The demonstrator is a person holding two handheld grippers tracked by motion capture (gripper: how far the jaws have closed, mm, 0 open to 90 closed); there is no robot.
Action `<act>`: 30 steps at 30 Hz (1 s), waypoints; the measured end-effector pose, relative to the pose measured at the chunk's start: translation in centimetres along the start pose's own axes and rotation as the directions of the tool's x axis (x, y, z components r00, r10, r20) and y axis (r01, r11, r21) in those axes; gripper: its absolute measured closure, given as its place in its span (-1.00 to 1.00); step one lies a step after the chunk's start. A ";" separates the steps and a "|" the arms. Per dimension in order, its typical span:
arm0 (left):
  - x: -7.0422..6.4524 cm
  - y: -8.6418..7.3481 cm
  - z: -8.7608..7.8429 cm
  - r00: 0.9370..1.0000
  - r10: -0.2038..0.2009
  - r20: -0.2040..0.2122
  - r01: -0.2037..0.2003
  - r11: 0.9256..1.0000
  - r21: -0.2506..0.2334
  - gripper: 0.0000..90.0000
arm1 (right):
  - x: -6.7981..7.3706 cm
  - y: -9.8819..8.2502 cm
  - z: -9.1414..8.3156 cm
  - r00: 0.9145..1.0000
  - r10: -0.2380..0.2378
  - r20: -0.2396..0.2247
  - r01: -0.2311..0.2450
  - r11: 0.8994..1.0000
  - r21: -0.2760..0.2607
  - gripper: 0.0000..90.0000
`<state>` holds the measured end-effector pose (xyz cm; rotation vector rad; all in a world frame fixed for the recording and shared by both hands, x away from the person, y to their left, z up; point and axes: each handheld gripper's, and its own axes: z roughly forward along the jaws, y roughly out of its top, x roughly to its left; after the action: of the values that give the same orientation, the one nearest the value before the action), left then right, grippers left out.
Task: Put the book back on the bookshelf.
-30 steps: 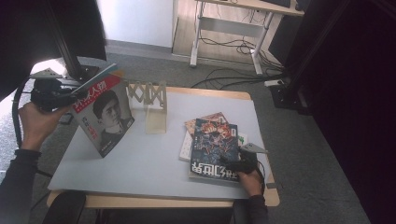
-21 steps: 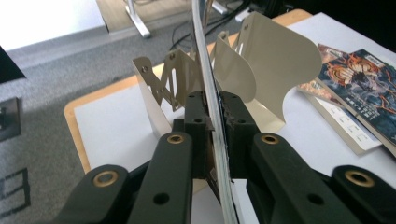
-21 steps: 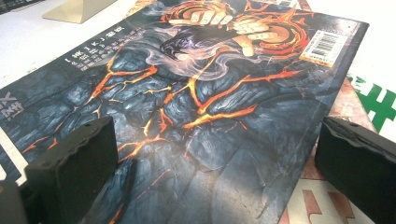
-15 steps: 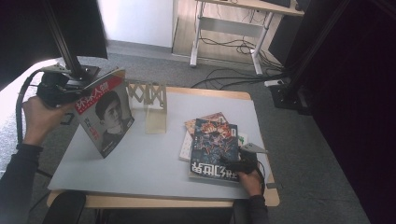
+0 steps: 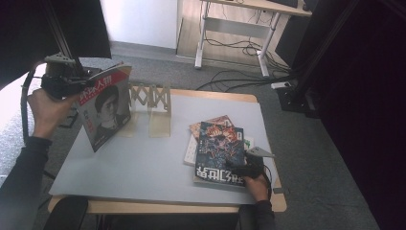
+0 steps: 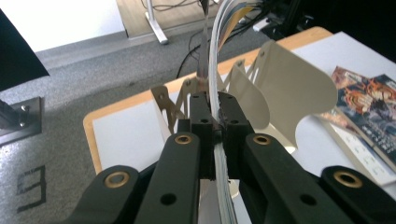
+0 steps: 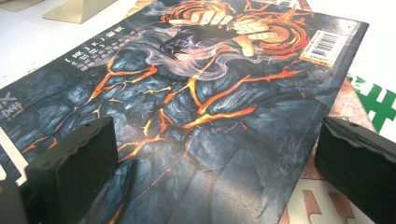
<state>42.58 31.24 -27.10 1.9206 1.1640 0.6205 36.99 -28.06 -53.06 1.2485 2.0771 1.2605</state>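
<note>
A magazine [image 5: 106,111] with a portrait cover and red title hangs upright over the table's left edge. My left gripper [image 5: 80,89] is shut on its top edge. In the left gripper view the jaws [image 6: 215,122] clamp the thin stack of pages [image 6: 215,56] edge-on. My right gripper [image 5: 238,168] rests low on a dark lava-patterned magazine [image 5: 219,149] that tops a small pile at the right. In the right gripper view its pads [image 7: 74,161] stand wide apart, open over that cover [image 7: 201,93], with nothing pinched.
A beige metal bookend rack [image 5: 152,104] stands at the table's far middle, just right of the held magazine; its curved plate [image 6: 289,88] is close ahead in the left gripper view. Other magazines [image 5: 209,124] lie under the dark one. A grey mat [image 5: 143,167] covers the tabletop.
My left hand has lifted the portrait magazine and carried it slightly right toward the rack; it now hangs more upright. The right gripper has stayed on the pile.
</note>
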 end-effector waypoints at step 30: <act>1.1 -1.0 3.0 0.998 -0.047 -0.052 0.046 0.998 -0.033 0.91 | 0.0 0.0 0.0 1.000 -0.001 0.001 0.001 1.000 -0.003 -1.00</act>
<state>44.81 31.39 -29.62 1.8552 1.2216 0.6642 37.00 -28.06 -53.08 1.2458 2.0741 1.2623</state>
